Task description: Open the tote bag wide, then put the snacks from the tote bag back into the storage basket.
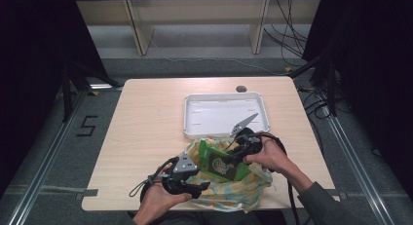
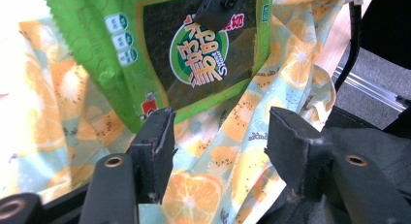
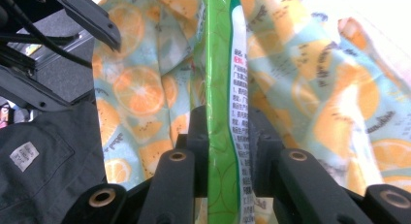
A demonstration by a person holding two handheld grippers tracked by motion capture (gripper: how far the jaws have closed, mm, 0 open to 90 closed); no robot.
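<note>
At the near edge of the tabletop (image 1: 146, 113) lies an orange-printed cloth bag (image 1: 243, 188), and a green seaweed snack packet (image 1: 219, 161) stands half out of its mouth. The right tool (image 1: 233, 159) is pressed together on the packet's edge; in the right gripper view the packet (image 3: 220, 112) runs straight up between the two jaws. The left tool (image 1: 197, 188) is spread, its jaws apart over the bag's fabric (image 2: 213, 156), just below the packet (image 2: 194, 54). The white tray (image 1: 226, 132) waits empty just beyond the bag, so the packet probably must travel forward, away from the person, with its long axis pointing up out of the bag.
</note>
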